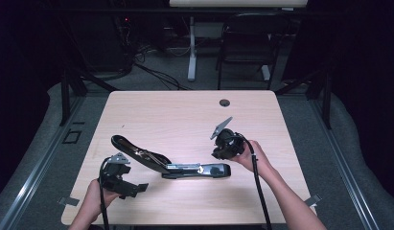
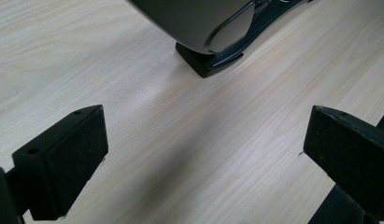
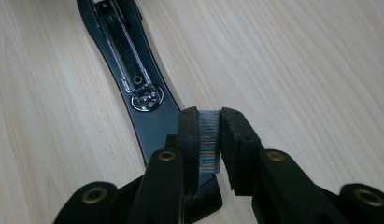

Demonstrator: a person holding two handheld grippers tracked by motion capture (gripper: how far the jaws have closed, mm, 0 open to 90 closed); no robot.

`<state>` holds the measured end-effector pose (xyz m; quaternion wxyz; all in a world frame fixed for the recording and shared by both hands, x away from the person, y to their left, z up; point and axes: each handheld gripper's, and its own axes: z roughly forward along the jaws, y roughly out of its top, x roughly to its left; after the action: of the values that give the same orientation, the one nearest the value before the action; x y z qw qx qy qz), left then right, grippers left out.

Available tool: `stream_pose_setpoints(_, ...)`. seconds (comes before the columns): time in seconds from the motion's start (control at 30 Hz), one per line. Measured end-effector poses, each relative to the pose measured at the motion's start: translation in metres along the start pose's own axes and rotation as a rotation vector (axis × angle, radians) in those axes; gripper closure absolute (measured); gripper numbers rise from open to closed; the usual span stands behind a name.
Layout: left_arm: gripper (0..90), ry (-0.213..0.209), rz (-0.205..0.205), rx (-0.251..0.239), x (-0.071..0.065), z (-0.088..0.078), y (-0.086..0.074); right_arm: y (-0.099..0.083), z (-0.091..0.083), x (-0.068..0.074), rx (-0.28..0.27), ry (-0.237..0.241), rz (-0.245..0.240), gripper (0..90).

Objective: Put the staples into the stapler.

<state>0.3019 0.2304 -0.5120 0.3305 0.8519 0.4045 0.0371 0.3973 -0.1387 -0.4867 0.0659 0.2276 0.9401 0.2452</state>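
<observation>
While the right gripper [image 3: 209, 140] pinches a staple strip [image 3: 208, 140] over the opened stapler [image 1: 170, 163], the left gripper [image 2: 203, 154] gapes above bare table [image 1: 185, 115].

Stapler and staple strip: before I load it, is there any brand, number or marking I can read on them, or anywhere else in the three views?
No readable text in any view.
Stapler: opened out flat on the table, black body and metal base plate, no brand or number legible.
Staple strip: clamped in the right gripper, fine coloured banding, no print.
Left gripper: open, bare black pads, no label.
</observation>
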Motion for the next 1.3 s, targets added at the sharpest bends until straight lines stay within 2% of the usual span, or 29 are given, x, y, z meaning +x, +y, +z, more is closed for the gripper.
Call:
stream_pose_setpoints(0.5,0.0,-0.03,-0.011,-0.024,0.001,-0.001,0.0,0.017,0.004,0.008,-0.015,0.035,-0.043,78.2)
stream_pose_setpoints(1.3,0.0,-0.036,-0.008,-0.021,0.0,-0.001,0.0,0.041,0.015,0.023,-0.012,0.07,-0.104,78.1)
